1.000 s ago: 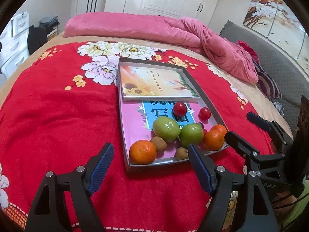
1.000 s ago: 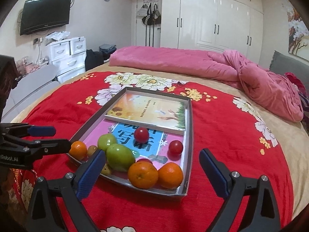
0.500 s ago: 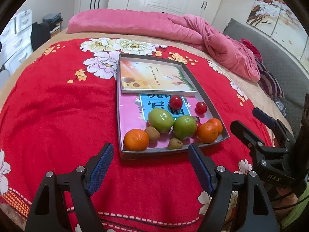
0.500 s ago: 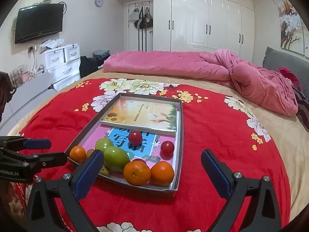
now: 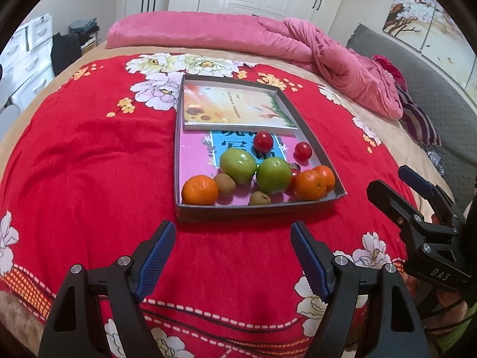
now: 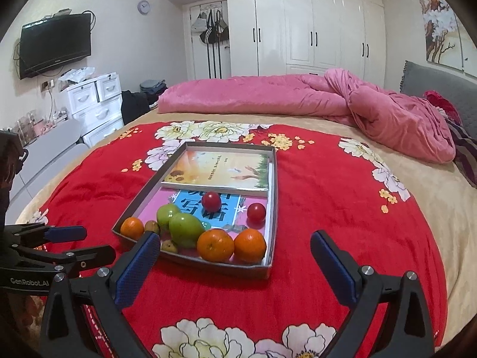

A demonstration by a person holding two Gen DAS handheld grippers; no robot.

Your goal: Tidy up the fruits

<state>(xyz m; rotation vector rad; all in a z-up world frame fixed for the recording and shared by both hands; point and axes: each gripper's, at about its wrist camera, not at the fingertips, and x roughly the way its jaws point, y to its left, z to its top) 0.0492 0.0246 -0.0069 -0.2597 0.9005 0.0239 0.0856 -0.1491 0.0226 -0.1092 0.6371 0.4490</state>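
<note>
A shallow grey tray [image 5: 259, 207] [image 6: 269, 179] lies on the red flowered blanket. Its near end holds three oranges [image 5: 199, 190] [image 6: 215, 245], two green apples [image 5: 238, 165] [image 6: 186, 229], two kiwis [image 5: 225, 180], and red tomatoes [image 5: 263, 141] [image 6: 211, 201]. Its far end holds a book [image 5: 235, 107] [image 6: 222, 168]. My left gripper [image 5: 232, 243] is open and empty, hovering just short of the tray's near rim. My right gripper [image 6: 235, 253] is open and empty too, off the tray's near right corner. Each gripper shows in the other's view.
A rumpled pink duvet [image 6: 313, 101] lies across the far side of the bed. White drawers [image 6: 95, 104] and a wall television [image 6: 55, 44] stand to the left, white wardrobes [image 6: 307, 29] behind. A grey sofa [image 5: 432, 95] runs along the right.
Both grippers have drawn back from the tray and risen a little, so the tray sits farther off in both views. Both remain open. The fruit has not moved.
</note>
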